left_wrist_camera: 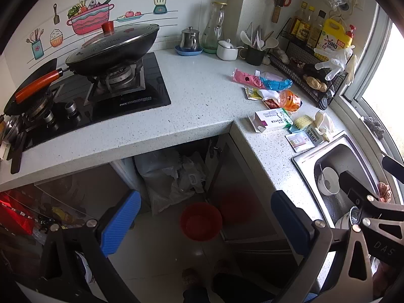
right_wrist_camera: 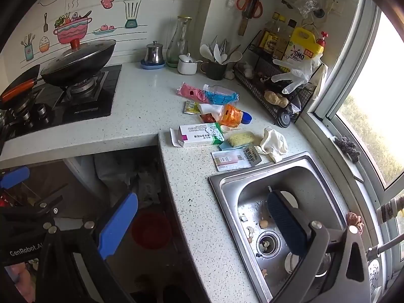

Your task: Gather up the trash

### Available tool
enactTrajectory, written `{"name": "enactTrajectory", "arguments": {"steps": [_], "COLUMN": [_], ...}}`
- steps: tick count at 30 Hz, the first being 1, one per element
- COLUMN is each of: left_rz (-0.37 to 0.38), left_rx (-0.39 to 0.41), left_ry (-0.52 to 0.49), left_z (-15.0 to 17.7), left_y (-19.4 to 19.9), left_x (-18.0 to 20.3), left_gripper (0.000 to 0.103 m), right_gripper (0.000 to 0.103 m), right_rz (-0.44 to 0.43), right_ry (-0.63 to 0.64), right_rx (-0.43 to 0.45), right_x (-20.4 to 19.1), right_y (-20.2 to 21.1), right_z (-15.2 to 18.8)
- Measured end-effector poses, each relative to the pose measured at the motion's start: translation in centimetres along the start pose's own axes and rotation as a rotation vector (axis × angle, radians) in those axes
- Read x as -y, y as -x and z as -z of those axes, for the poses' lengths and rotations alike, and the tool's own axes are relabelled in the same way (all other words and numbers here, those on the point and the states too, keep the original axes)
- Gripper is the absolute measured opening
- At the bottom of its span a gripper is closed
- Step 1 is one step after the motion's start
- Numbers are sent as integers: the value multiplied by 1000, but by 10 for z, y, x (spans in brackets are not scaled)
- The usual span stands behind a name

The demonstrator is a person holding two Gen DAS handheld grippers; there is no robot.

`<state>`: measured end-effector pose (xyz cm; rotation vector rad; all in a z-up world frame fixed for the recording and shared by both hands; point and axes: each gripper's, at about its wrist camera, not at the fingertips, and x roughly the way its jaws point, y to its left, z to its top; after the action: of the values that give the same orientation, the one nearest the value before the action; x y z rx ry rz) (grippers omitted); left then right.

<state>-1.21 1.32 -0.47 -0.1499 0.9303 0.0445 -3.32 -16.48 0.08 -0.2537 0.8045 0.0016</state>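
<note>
Two hand-held grippers are hanging over the corner of the kitchen desk (right_wrist_camera: 141, 116), both angled downward with jaws spread wide and nothing between them. The left hand-held gripper (left_wrist_camera: 205, 217) is hovering above the floor and a red basin (left_wrist_camera: 201, 221) under the desk; the right hand-held gripper (right_wrist_camera: 202, 223) is straddling the desk edge and the steel sink (right_wrist_camera: 252, 174). Trash is lying scattered on the desk between the stove and the sink: a pink and blue plastic wrapper (right_wrist_camera: 202, 94), a crushed orange bottle (right_wrist_camera: 231, 115), a white medicine box (right_wrist_camera: 199, 133), a flat sachet (right_wrist_camera: 234, 160) touching the sink rim, and a crumpled pale glove (right_wrist_camera: 274, 144). A lidded wok (left_wrist_camera: 113, 48) is sitting on the burner, well apart from the litter. A grey bag (left_wrist_camera: 171, 176) is standing under the desk.
</note>
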Motion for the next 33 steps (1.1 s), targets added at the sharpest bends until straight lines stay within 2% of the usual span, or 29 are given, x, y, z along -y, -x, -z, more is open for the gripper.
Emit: {"name": "enactTrajectory", "arguments": {"steps": [16,33], "left_rz": [41,52], "left_rx": [-8,-13], "left_ry": [15,21], "left_z": [7,15], "left_y": [4,7], "left_x": [-14,-26], "left_gripper": [103,103], "right_gripper": [103,103], "right_rz": [37,38], "right_ry": [16,35], "right_rx": [-20,-25], "right_x": [-11,-19], "right_y": [8,12], "right_z": [5,10]}}
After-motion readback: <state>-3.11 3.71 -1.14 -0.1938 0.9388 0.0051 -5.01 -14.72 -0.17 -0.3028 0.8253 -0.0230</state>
